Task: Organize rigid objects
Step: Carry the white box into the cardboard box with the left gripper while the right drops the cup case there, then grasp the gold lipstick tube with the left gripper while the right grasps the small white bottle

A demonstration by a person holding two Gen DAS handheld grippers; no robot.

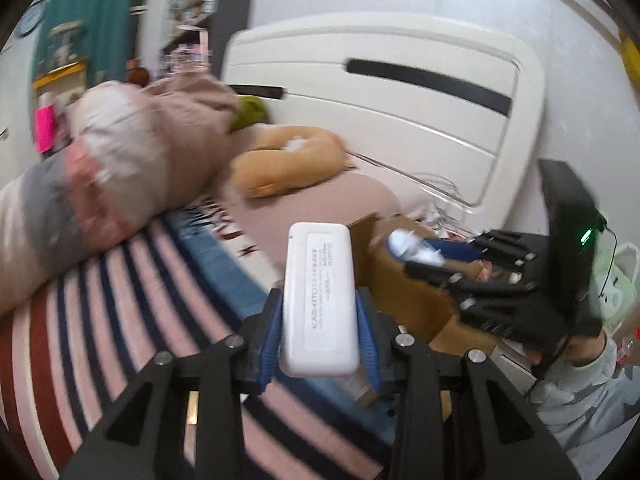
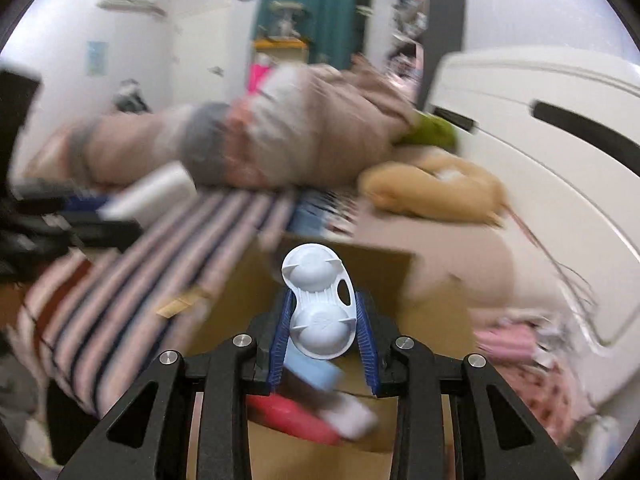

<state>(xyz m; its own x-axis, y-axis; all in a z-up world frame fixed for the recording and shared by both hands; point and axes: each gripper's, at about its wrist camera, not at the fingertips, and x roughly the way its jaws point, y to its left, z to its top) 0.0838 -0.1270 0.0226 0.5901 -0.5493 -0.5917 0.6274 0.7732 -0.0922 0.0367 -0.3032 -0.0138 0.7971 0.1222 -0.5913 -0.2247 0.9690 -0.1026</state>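
- A striped bedspread is seen below and to the left of both grippers
- An open cardboard box lies beneath the right gripper
- A white rectangular case is pinched by the left gripper, sticking out forward past the pads
- A pale double-cup case is clamped between the right gripper's blue pads

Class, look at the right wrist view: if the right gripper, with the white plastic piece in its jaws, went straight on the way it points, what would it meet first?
Probably the cardboard box, whose far flap lies just beyond the white plastic piece held in the right gripper; motion blur leaves depth uncertain.
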